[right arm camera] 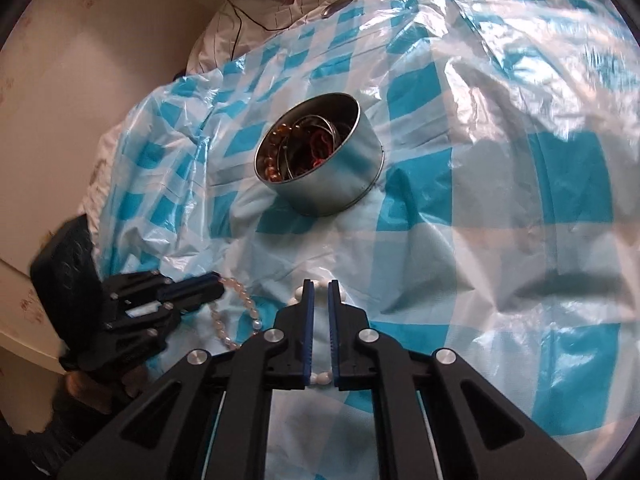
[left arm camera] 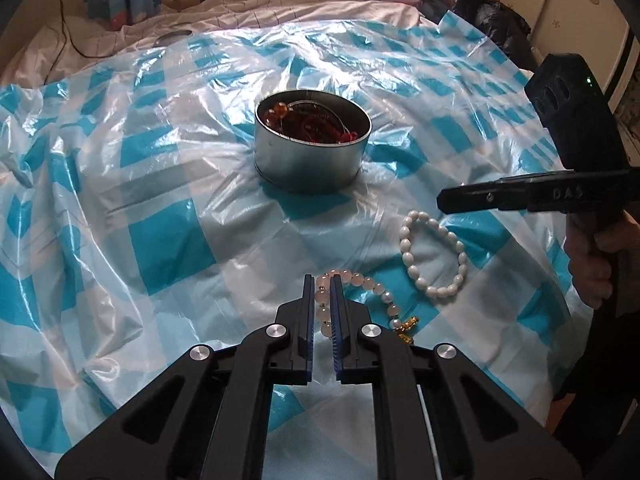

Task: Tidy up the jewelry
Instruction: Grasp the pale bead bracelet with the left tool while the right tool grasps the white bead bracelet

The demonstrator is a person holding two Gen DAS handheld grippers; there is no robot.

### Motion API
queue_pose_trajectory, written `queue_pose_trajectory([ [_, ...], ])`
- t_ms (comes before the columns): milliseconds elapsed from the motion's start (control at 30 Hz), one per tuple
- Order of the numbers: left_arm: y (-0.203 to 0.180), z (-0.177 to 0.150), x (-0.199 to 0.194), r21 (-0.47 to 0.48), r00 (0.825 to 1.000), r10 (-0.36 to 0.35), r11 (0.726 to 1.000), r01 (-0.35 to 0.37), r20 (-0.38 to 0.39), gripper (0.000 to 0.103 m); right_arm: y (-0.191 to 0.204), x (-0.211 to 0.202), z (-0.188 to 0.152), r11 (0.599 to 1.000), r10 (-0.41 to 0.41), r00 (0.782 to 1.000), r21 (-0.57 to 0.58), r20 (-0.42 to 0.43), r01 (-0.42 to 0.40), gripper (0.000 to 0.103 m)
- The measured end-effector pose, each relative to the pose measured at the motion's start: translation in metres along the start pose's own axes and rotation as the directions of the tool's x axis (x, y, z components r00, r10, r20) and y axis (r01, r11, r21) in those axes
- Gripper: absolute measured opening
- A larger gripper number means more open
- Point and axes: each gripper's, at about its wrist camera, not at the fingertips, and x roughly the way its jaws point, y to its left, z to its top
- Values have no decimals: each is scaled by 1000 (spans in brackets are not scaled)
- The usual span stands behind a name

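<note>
Both claws: left claw [left arm camera: 321, 280] and right claw [right arm camera: 318, 286] matte black, blue ribbed pads, silver pivot screws; right body embossed "DAS", green LED.

A crinkled blue-and-white checked plastic sheet [left arm camera: 168, 240] covers a bed, where a black cable [left arm camera: 66, 28] trails over pale bedding [left arm camera: 280, 4] beside a black bag [left arm camera: 492, 20].

The right gripper [right arm camera: 319, 285] hangs low over a blue-and-white checked plastic sheet [right arm camera: 500, 184], its blue-padded jaws a narrow gap apart above a white bead bracelet [right arm camera: 320, 379] (beads show at the fingertips and again at the base of the gap). At lower left the left gripper [right arm camera: 218, 289] has its tips at a pale pink bead bracelet [right arm camera: 240, 300]. Further off on the sheet stands a round metal tin [right arm camera: 344, 176] holding amber beads, bangles and red pieces.
</note>
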Motion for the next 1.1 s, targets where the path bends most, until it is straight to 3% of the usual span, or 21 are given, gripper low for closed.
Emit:
queue_pose_trajectory([
  [33, 1, 0, 1, -2, 1000, 6, 1000, -6, -2, 7, 1, 2, 0, 1000, -18, 1000, -8, -13, 18, 11],
  [100, 2, -1, 4, -4, 1000, 9, 1000, -9, -13, 7, 5, 8, -2, 996, -78, 997, -42, -16, 78, 50],
  [167, 2, -1, 7, 1, 999, 26, 1000, -26, -23, 7, 13, 14, -5, 981, -154, 988, -118, -11, 151, 54],
  [267, 3, -2, 13, 6, 998, 54, 999, -53, -40, 8, 23, 27, -13, 947, -241, 970, -222, -13, 233, 52],
  [333, 5, -4, 18, 10, 995, 85, 996, -85, -52, 17, 27, 29, -17, 923, -279, 960, -276, -6, 267, 39],
  [367, 7, -5, 21, 8, 994, 90, 996, -90, -61, 20, 28, 28, -17, 932, -257, 966, -271, -24, 241, 17],
  [433, 8, -7, 27, 9, 993, 86, 996, -86, -81, 22, 27, 26, -16, 933, -257, 966, -266, -24, 242, 8],
  [500, 5, -8, 30, 35, 991, 101, 995, -98, -92, 22, 20, 22, -14, 962, -194, 980, -202, -35, 183, 8],
  [567, 5, -7, 26, 22, 993, 65, 998, -63, -96, 9, 9, 14, -10, 990, -92, 995, -110, -39, 87, 8],
  [667, 3, -6, 19, 10, 997, 32, 999, -32, -70, 7, -4, 4, -4, 999, 42, 999, -3, -17, -42, 8],
  [767, 4, -2, 8, -29, 999, -19, 999, 18, -30, 7, -9, -2, -2, 986, 156, 988, 61, 18, -157, 8],
  [900, 6, 2, -5, -71, 997, -79, 994, 80, 15, 7, -10, -3, -1, 964, 245, 969, 97, 37, -247, 8],
  [1100, 0, 10, -15, -66, 994, -94, 993, 97, 60, 7, -10, -15, 3, 930, 333, 939, 133, 90, -343, 8],
])
